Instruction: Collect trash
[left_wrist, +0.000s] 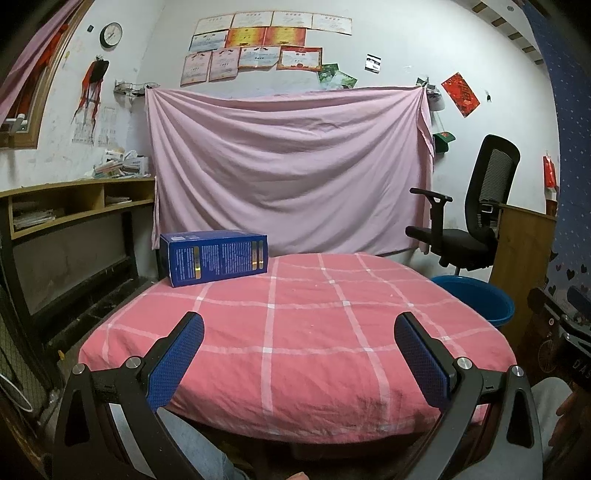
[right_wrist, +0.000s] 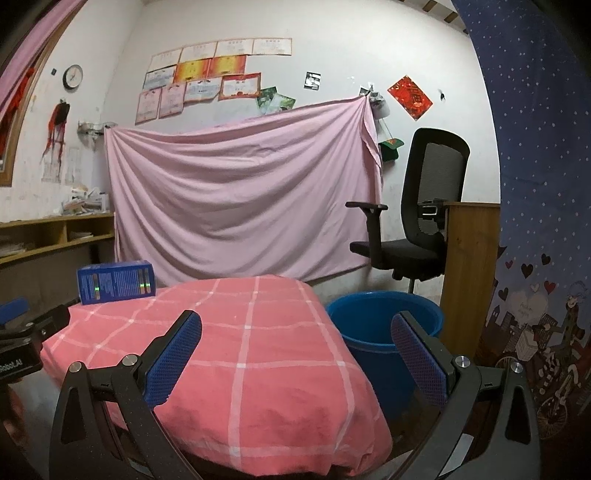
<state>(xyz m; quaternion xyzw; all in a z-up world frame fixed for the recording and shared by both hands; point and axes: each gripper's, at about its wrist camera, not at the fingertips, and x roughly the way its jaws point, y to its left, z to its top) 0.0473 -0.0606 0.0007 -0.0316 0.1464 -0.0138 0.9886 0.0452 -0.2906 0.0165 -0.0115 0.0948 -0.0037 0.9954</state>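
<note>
The print on the box (left_wrist: 214, 258) is too small to read. The bench (left_wrist: 295, 332) hides the near left part of the bucket (left_wrist: 480, 299) beside it, and its cloth covers whatever carries it. Behind the bench, a pink sheet (left_wrist: 288, 170) covers the wall. The certificates (left_wrist: 258, 44) above the sheet are illegible. The bucket's inside bottom is out of sight.

A box (left_wrist: 214, 258) lay on the counter's (left_wrist: 295, 332) far left corner. A bucket (right_wrist: 384, 328) stood on the floor right of the counter, a chair (right_wrist: 413, 221) behind the bucket, a hung sheet (left_wrist: 288, 170) behind the counter.
</note>
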